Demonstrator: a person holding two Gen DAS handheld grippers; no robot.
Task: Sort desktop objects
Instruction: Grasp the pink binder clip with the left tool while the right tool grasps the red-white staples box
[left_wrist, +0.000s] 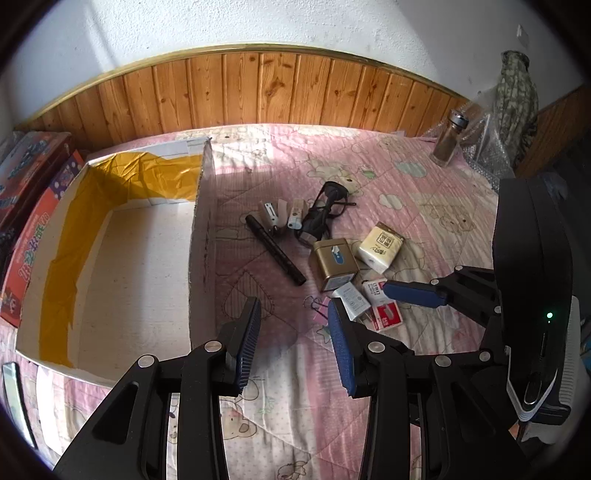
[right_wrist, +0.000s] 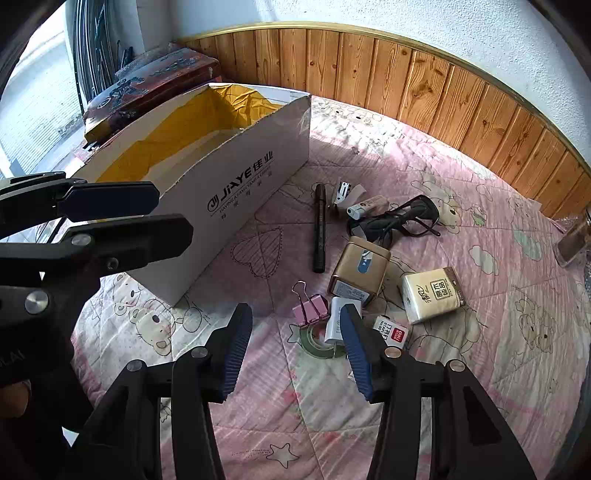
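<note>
Quilt: a pink padded cotton quilt (right_wrist: 461, 206) printed with bears and clouds covers the whole surface and bears everything else.
Box: a large open white cardboard box lined with yellow paper (left_wrist: 122, 251) stands on the quilt, nothing visible inside; it is the landmark for the places below.
Left gripper: the black left gripper with blue ribbed pads (left_wrist: 293, 345) hovers just beside the box's near right corner, jaws apart, nothing between them.
Right gripper: the black right gripper with blue ribbed pads (right_wrist: 295, 352) hangs right of the box over the near edge of the clutter, jaws apart and gripping nothing.
Glasses: dark-framed glasses (right_wrist: 402, 218) lie well right of the box, at the far side of the clutter.
Tin: a gold square metal tin (right_wrist: 360, 267) lies right of the box, nearer than the glasses.
Tissue pack: a cream paper tissue pack (right_wrist: 432, 295) lies farther from the box than the tin, just beside it.
Pen: a black marker pen (right_wrist: 319, 229) lies closest to the box's long wall.
Clip: a pink metal binder clip (right_wrist: 312, 310) sits right of the box's near corner, near the right gripper.
</note>
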